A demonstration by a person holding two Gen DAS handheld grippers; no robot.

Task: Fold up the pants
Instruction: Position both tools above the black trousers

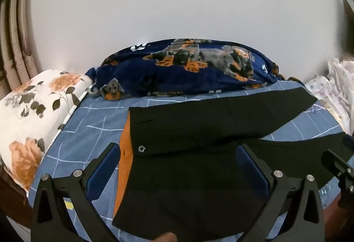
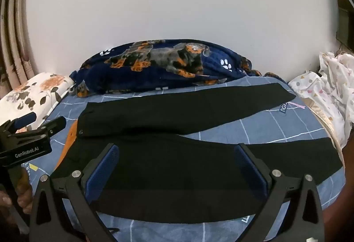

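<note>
Left wrist: matte black pants (image 1: 199, 131) (smooth)

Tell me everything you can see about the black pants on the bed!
The black pants lie flat on the blue checked bedsheet, unfolded, their two legs spread apart toward the right. The waist is on the left, with an orange lining showing and a silver snap button. The cloth looks smooth and plain. No gripper touches them in either view.
</note>
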